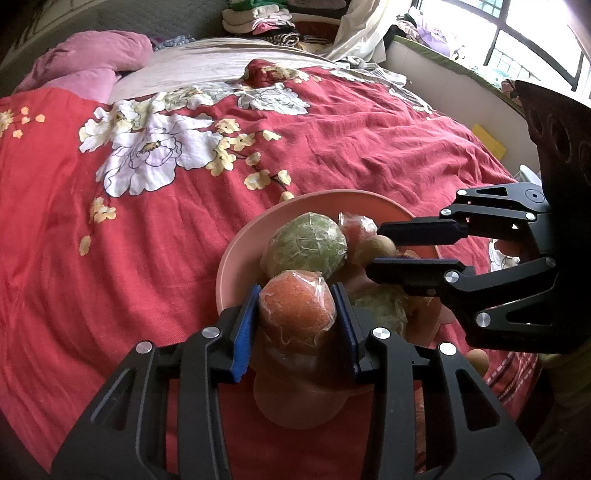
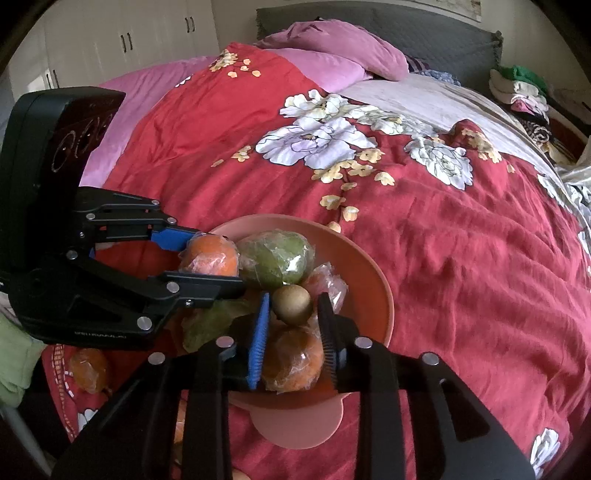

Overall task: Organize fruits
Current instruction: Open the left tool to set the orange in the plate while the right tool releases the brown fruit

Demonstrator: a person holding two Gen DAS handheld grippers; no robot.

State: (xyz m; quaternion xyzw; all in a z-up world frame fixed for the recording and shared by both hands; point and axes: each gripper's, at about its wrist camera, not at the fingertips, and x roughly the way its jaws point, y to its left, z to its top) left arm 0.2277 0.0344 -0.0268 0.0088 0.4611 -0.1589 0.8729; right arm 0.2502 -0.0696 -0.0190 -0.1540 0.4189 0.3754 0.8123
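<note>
Left claw (image 1: 297, 295) clamped on plastic-wrapped orange fruit (image 1: 295, 306) at 6 o'clock rim of round pink plastic bowl (image 1: 236, 254) on red floral bedspread (image 1: 332, 147). Right claw (image 2: 293, 306) slack, parted around small brown round fruit (image 2: 291, 304), pads apparently clear. Advised: lower orange gently, release without knocking neighbours.

A wide bed (image 1: 332, 140) fills the room, spread with a red quilt (image 2: 461, 258) printed with large white and yellow flowers. Pink pillows (image 2: 332, 55) lie at the far end against a grey padded headboard (image 2: 424, 29). A heap of folded clothes (image 1: 266, 18) sits beyond the bed. White wardrobe doors (image 2: 122, 40) with dark handles stand at the far left. Daylight comes through a barred window (image 1: 517, 37) on the right.
</note>
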